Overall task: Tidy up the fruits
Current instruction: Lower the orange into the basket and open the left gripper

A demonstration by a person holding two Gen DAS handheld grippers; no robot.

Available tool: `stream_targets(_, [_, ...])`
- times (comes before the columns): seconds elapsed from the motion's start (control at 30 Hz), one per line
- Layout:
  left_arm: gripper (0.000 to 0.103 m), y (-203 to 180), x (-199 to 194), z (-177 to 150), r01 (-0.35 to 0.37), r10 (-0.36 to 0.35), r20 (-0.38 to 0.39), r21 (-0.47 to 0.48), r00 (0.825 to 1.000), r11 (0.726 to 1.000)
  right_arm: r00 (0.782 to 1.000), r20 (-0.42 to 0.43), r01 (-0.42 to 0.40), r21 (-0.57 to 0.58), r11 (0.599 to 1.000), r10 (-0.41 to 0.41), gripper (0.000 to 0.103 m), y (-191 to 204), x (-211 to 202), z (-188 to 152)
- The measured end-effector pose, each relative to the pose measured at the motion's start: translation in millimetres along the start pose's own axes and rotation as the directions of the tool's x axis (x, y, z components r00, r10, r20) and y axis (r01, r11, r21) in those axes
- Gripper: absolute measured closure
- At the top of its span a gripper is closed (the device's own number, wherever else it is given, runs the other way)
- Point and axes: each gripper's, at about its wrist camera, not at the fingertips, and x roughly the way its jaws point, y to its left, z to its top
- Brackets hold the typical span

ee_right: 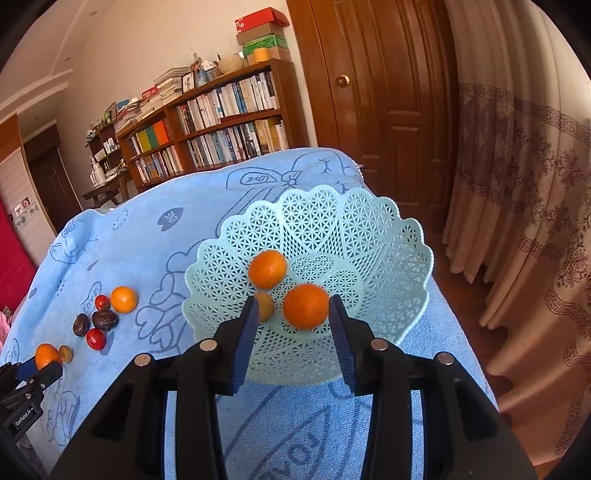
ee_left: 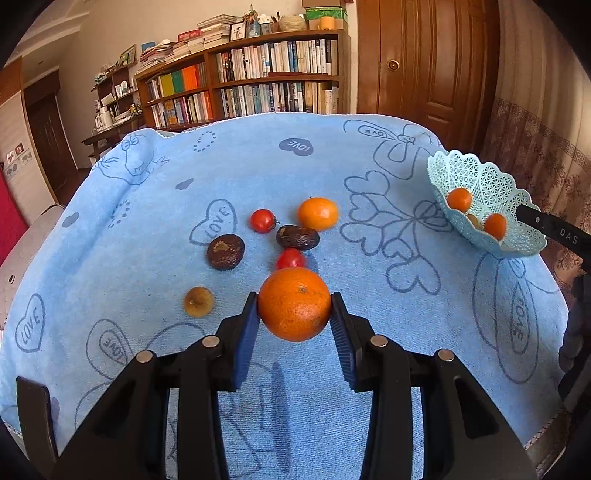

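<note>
Resting between left tongs (ee_left: 294,308): orange (ee_left: 294,303)

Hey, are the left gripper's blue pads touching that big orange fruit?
Touching. The left wrist view shows both blue pads of the left gripper pressed against the sides of the big orange fruit, with no gap.

A lived-in room with books, a wooden door and patterned curtains.

A brown wooden bookcase (ee_left: 258,81) stood against the pale wall (ee_left: 147,22), its shelves packed with upright books, and stacks of books, a framed picture, a woven basket and boxes (ee_right: 260,35) sat on top. Beside it was a dark panelled door (ee_left: 428,55) with a brass knob (ee_left: 392,65). Beige curtains (ee_right: 524,192) with a purple floral and key-pattern border hung at the right. A lower shelf unit (ee_left: 114,99) cluttered with small items stood further left.
</note>
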Motion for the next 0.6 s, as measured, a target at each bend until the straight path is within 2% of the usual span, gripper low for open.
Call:
stream_targets(0.27, [0.064,-38.5,-0.3,17.1,0.034,-0.035,0.01,0.063,0.999,0.997,1.0,0.028,-0.013,0.039,0.999,0.012,0.063,-16.8,-14.1,-9.3])
stream_targets(0.6, [0.063,-101.9,20.0,47.2,0.17,-0.169,-0.021,0.118,0.985,0.978,0.999,0.03,-0.035,0.083,0.996,0.032,0.063,-29.5,-28.3,-29.6])
